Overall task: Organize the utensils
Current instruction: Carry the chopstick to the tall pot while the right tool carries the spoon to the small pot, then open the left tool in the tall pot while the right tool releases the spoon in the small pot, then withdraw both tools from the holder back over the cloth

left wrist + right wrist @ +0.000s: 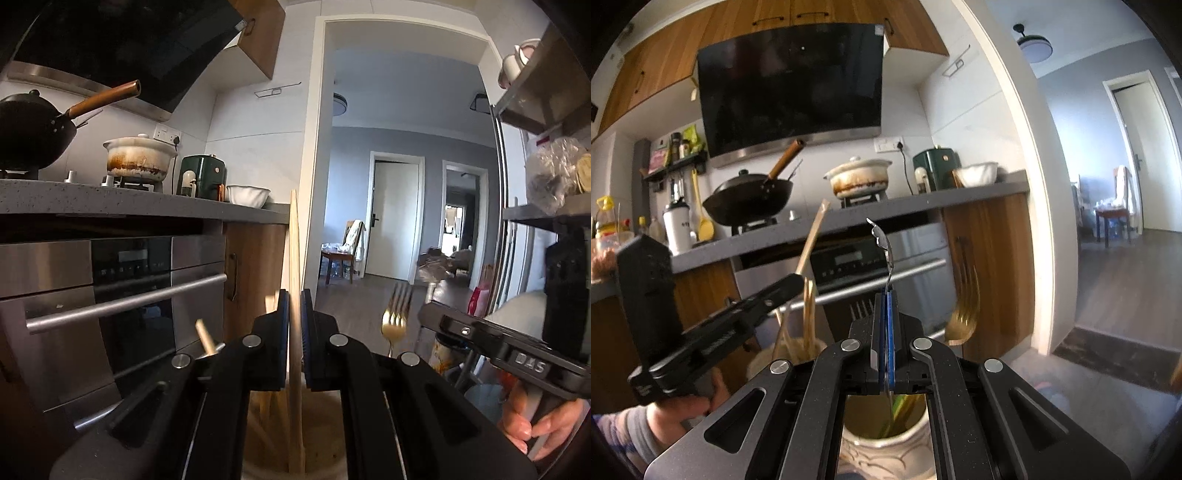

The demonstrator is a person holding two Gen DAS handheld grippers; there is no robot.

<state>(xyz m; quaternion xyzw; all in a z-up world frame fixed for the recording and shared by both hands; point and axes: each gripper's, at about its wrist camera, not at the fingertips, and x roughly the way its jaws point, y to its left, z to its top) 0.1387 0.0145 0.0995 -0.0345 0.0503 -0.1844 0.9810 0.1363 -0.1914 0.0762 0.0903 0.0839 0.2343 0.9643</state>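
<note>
My left gripper (294,306) is shut on a long wooden utensil (294,236) that stands upright, its lower end inside a light wooden holder (325,417) below the jaws. My right gripper (885,306) is shut on a thin silver metal utensil (884,247) with a curved top, its lower end inside a white patterned ceramic holder (882,454). A gold fork (964,314) stands beside it, tines up; it also shows in the left wrist view (396,317). The left gripper with the wooden utensil (812,236) shows at the left of the right wrist view, over the wooden holder (790,350).
A grey counter (979,194) carries a black wok (750,199), a stained white pot (858,179), a green appliance (936,166) and a white bowl (977,173). A steel oven (122,295) sits under it. A doorway (399,166) opens to the right.
</note>
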